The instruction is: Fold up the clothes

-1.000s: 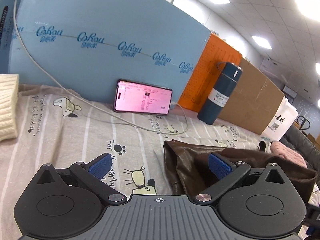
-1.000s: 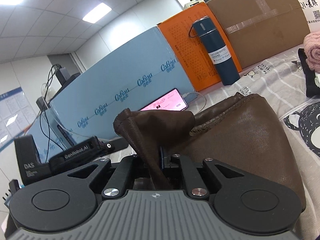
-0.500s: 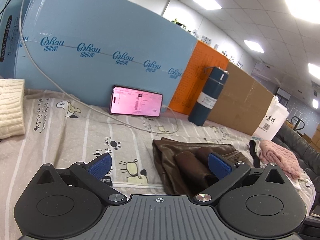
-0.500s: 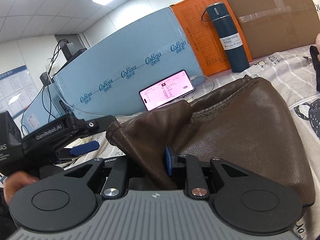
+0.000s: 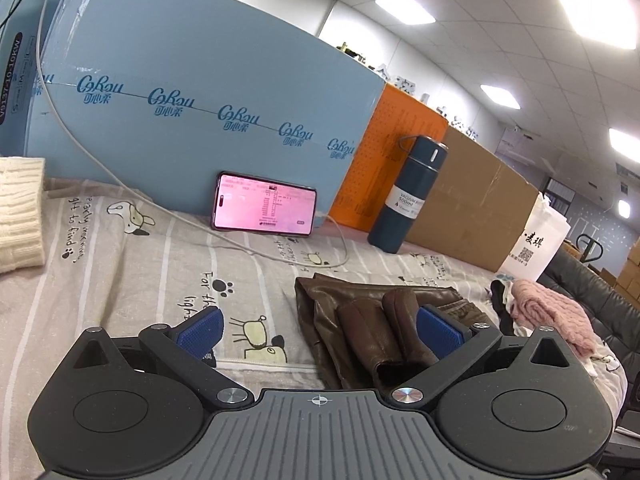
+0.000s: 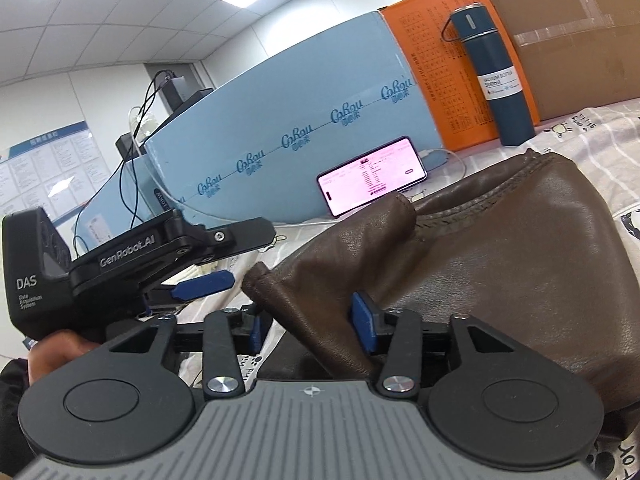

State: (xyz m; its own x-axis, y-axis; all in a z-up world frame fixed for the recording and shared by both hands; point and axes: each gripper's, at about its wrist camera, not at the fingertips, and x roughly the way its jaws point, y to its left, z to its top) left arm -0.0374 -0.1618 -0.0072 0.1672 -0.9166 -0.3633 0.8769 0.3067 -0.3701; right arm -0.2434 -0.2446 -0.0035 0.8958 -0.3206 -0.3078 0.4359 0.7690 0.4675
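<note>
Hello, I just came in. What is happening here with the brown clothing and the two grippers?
A person is folding a brown leather garment on a bed with a printed sheet. The right gripper has its fingers parted around a raised fold of the leather, no longer pinching it. The left gripper is wide open just above the sheet beside the garment, holding nothing.

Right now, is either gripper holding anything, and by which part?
Nothing is clamped. The right gripper stands open around a sleeve cuff of the brown leather garment; the left gripper is open and empty.
</note>
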